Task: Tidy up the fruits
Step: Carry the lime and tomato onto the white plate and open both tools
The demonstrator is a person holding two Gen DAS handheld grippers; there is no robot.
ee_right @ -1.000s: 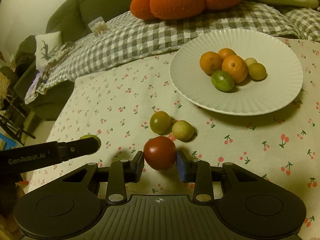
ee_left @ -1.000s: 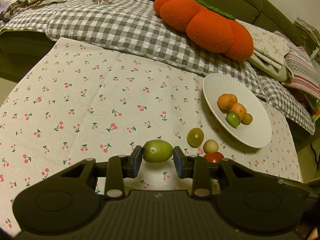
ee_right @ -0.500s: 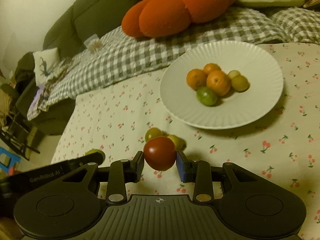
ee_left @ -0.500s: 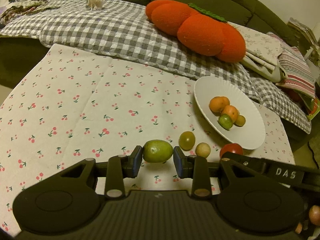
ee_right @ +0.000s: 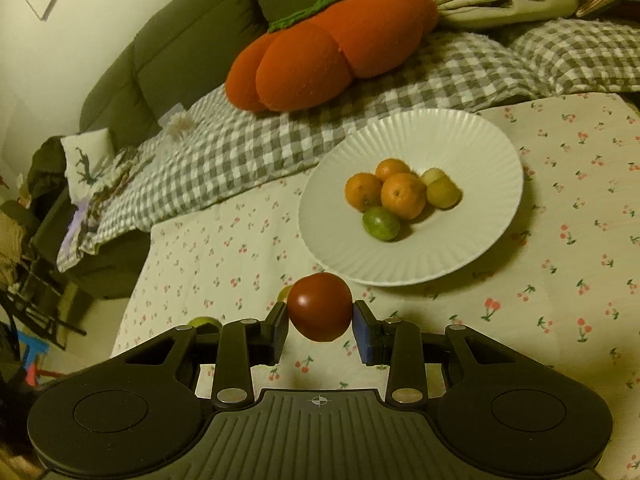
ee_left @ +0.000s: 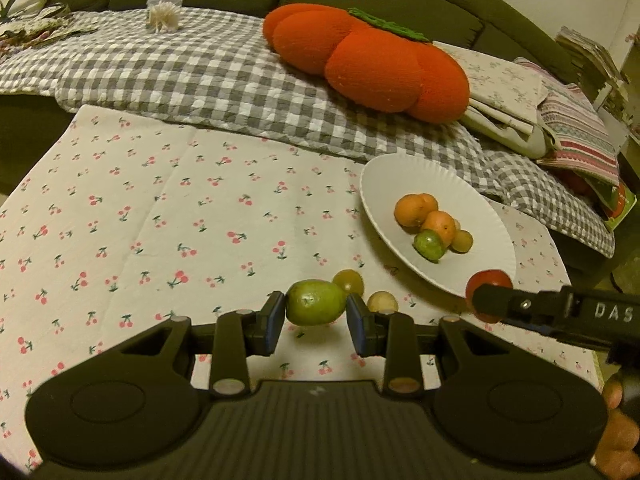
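My left gripper is shut on a green fruit and holds it above the cherry-print cloth. My right gripper is shut on a red tomato, lifted just short of the white plate; the tomato also shows in the left wrist view. The plate holds three oranges, a green lime and two yellow-green fruits. Two small yellowish fruits lie on the cloth behind the left gripper.
A large orange pumpkin-shaped cushion lies on a grey checked blanket on the sofa behind the table. Folded textiles are stacked at the right. The table's left edge drops off to the floor.
Both grippers have risen and pulled back with their fruits. The right gripper with the tomato has moved toward the plate's near rim.
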